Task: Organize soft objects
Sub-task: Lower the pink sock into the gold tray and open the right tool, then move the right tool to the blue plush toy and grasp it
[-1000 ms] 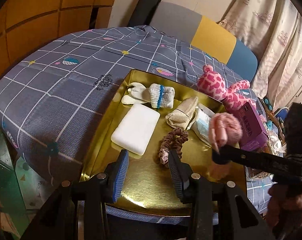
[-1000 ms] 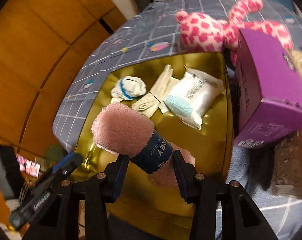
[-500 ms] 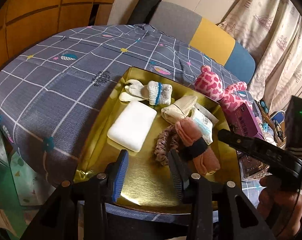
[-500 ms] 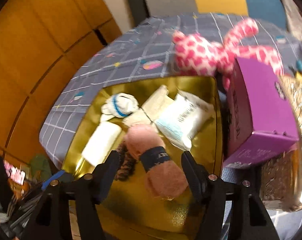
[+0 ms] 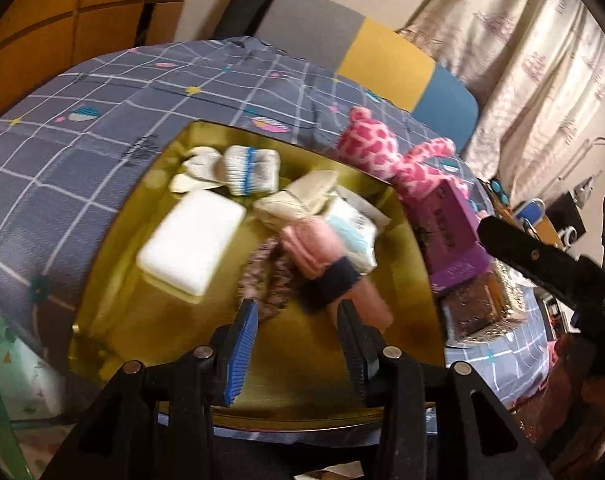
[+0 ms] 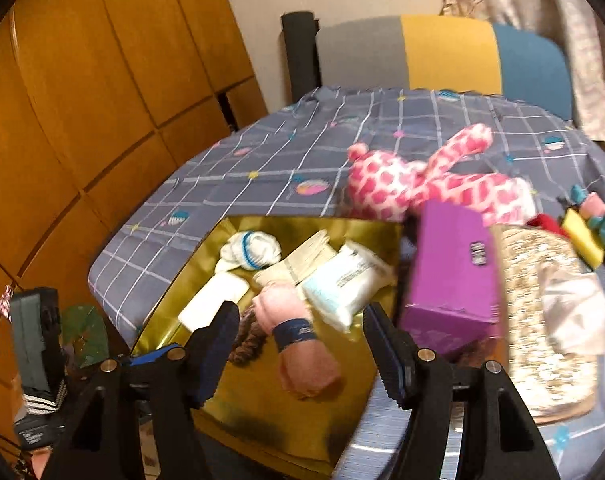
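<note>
A gold tray (image 5: 114, 280) (image 6: 262, 408) on the checked table holds a rolled pink towel with a dark band (image 5: 322, 256) (image 6: 298, 336), a brown scrunchie (image 5: 262, 284) (image 6: 246, 340), a white pad (image 5: 190, 240), rolled white socks (image 5: 246, 170) (image 6: 254, 250), a beige cloth (image 5: 302, 200) and a wipes packet (image 6: 342, 284). A pink spotted plush (image 5: 386, 152) (image 6: 414, 184) lies beyond the tray. My left gripper (image 5: 298, 344) is open and empty over the tray's near edge. My right gripper (image 6: 302, 356) is open and empty, above the towel.
A purple box (image 5: 450, 232) (image 6: 450, 280) and a glittery bag (image 6: 546, 332) stand right of the tray. Small toys (image 6: 594, 224) lie at the far right. A grey, yellow and blue chair (image 6: 442, 52) is behind the table, wood panels to the left.
My right gripper let go of the pink towel, which now lies in the tray, then opened wider and drew back and up. My left gripper stayed open near the tray's front.
</note>
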The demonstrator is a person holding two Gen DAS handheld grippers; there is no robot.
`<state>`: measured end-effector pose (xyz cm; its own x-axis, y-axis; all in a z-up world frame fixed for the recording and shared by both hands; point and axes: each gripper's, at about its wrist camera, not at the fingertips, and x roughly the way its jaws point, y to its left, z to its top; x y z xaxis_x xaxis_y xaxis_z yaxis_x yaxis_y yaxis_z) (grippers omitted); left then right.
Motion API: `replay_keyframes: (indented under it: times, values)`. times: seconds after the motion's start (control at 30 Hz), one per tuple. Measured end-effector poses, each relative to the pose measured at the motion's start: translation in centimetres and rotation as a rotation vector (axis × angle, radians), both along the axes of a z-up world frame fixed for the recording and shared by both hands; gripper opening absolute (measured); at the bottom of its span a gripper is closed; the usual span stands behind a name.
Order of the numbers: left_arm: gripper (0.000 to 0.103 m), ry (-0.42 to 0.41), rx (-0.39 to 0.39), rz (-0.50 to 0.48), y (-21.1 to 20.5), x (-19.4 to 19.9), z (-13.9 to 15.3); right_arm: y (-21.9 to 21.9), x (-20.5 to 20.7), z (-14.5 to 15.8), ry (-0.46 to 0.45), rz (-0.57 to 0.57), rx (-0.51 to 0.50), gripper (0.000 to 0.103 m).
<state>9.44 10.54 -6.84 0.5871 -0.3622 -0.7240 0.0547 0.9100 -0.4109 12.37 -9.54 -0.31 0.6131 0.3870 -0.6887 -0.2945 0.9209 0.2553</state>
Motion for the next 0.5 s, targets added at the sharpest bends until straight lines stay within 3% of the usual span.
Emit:
replay_keyframes:
  times: [0.23,0.5]
  values:
    - [0.041,-0.034,0.019,-0.069,-2.8,0.0,1.3,-6.2,-0.9,3.0,-0.084,-0.104,0.022,0.065]
    - [0.041,-0.049,0.003,-0.145,-6.6,0.8,2.6,-18.0,-1.8,4.5,-0.136,-0.366,0.02,0.067]
